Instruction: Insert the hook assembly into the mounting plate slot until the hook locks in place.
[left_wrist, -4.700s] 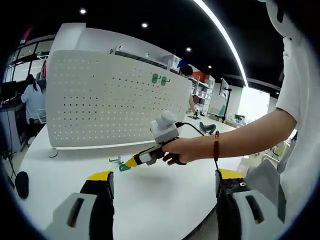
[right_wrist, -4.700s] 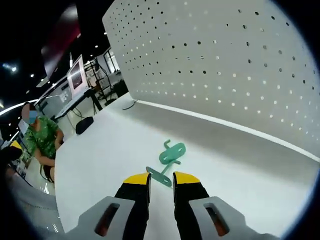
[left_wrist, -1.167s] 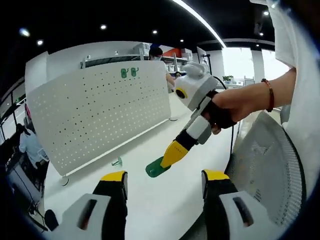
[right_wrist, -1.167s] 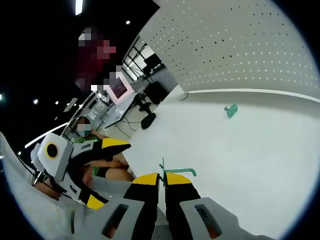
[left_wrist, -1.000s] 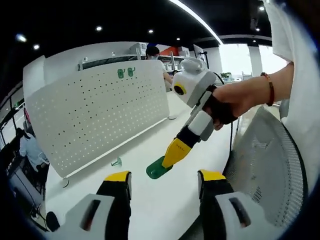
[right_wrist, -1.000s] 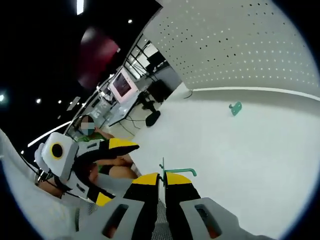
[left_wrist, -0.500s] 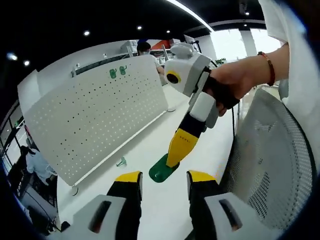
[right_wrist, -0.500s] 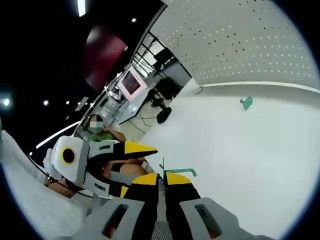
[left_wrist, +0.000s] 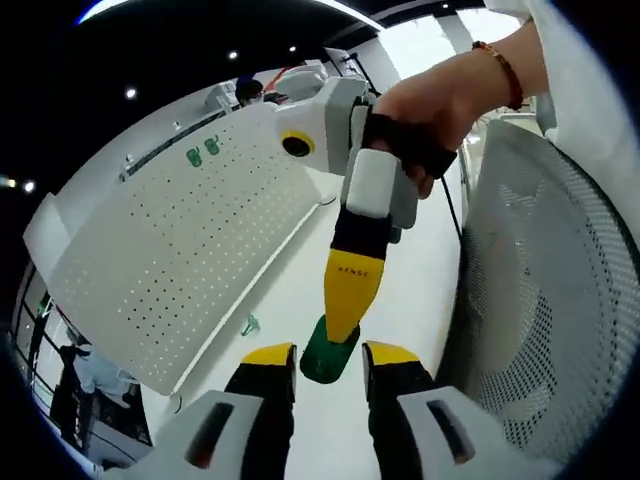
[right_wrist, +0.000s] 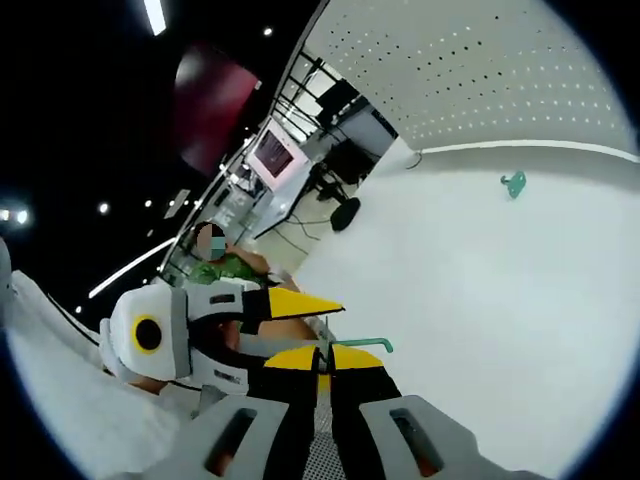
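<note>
My right gripper (right_wrist: 325, 358) is shut on a green hook piece (right_wrist: 360, 343), whose thin arm sticks out just past the yellow fingertips. In the left gripper view the same right gripper (left_wrist: 352, 290) comes down from above in a person's hand, and the piece's flat rounded end (left_wrist: 325, 352) hangs between the jaws of my left gripper (left_wrist: 328, 356). Those jaws stand close on either side of it; I cannot see contact. The left gripper (right_wrist: 300, 300) enters the right gripper view from the left. A second small green hook (right_wrist: 514, 183) lies on the white table (right_wrist: 480, 290) near the pegboard (left_wrist: 190, 250).
Two green hooks (left_wrist: 200, 156) hang high on the pegboard. A grey mesh chair back (left_wrist: 540, 300) stands close on the right. A seated person in a green top (right_wrist: 225, 265) and a monitor (right_wrist: 275, 155) are beyond the table's edge.
The right gripper lifted the green piece off the table and carried it to the left gripper. The left gripper's jaws have narrowed around its flat end over the last second.
</note>
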